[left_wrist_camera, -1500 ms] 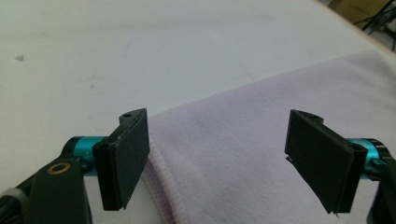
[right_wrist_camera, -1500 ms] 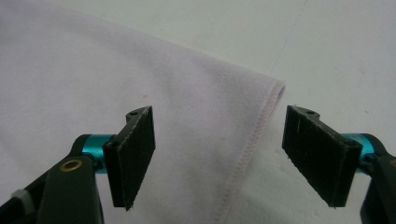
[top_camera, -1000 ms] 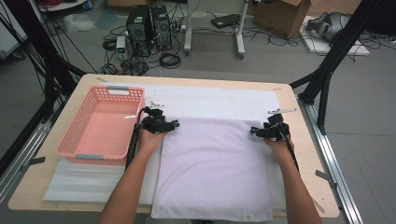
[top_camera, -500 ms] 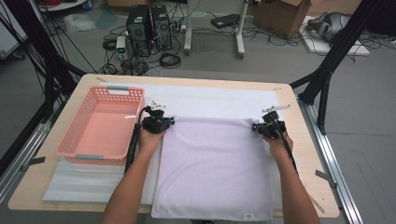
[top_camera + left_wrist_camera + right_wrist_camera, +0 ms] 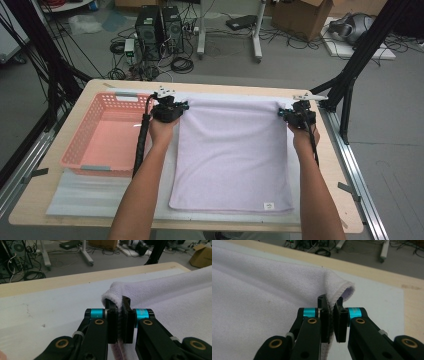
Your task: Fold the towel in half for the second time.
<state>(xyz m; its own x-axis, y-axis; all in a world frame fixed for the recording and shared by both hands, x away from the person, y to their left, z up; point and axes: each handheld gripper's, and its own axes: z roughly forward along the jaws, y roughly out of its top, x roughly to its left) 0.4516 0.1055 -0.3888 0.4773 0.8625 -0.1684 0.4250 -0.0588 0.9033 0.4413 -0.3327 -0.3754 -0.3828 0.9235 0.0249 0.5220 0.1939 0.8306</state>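
Tabletop carries one basket and one towel, its far corners clamped by two hand-held grippers.

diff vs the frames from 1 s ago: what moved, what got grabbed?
Both grippers closed on the pale lilac towel: the left gripper clamps its far left corner, the right gripper its far right corner. Both hands then pushed away from the person, raising that far edge and drawing it toward the table's far side. The pink plastic basket and the white mat stayed put.
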